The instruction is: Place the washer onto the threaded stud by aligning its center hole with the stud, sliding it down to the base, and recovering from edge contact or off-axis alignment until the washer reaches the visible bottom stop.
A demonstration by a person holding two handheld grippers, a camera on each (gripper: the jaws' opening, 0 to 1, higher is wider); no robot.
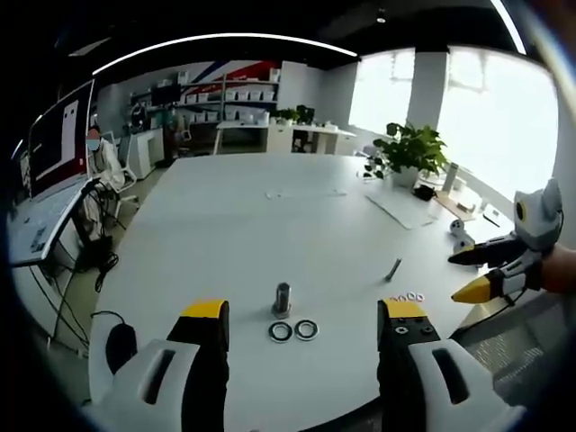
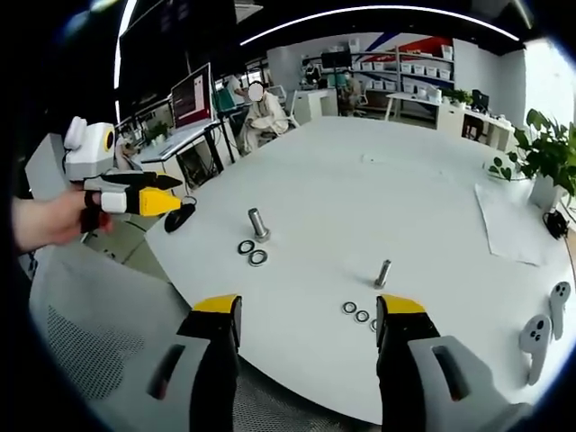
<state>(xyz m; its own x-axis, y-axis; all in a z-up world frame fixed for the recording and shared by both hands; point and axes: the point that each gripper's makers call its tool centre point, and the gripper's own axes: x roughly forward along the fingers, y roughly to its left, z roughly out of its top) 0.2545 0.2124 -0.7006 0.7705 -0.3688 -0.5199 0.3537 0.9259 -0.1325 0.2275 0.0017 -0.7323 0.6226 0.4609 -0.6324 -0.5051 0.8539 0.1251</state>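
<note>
A short threaded stud (image 1: pixel 283 298) (image 2: pixel 259 223) stands upright on the white table (image 1: pixel 243 225) (image 2: pixel 360 198). Two dark-rimmed washers (image 1: pixel 292 330) (image 2: pixel 252 252) lie flat side by side just in front of it. A thinner stud (image 1: pixel 393 268) (image 2: pixel 382 272) stands further right, with three small washers (image 1: pixel 407 297) (image 2: pixel 361 315) in a row beside it. My left gripper (image 1: pixel 304 310) (image 2: pixel 177 193) is open and holds nothing, hovering short of the table edge. My right gripper (image 2: pixel 308 306) (image 1: pixel 457 276) is likewise open with nothing in it, off the table's near edge and held by a hand.
A potted plant (image 1: pixel 409 153) and a sheet of paper (image 2: pixel 508 225) sit at the far right. Two white controllers (image 2: pixel 540 333) lie near the right edge, a black mouse (image 2: pixel 180 219) at the left corner. A mesh chair (image 2: pixel 99 324) is below; desks and a seated person lie beyond.
</note>
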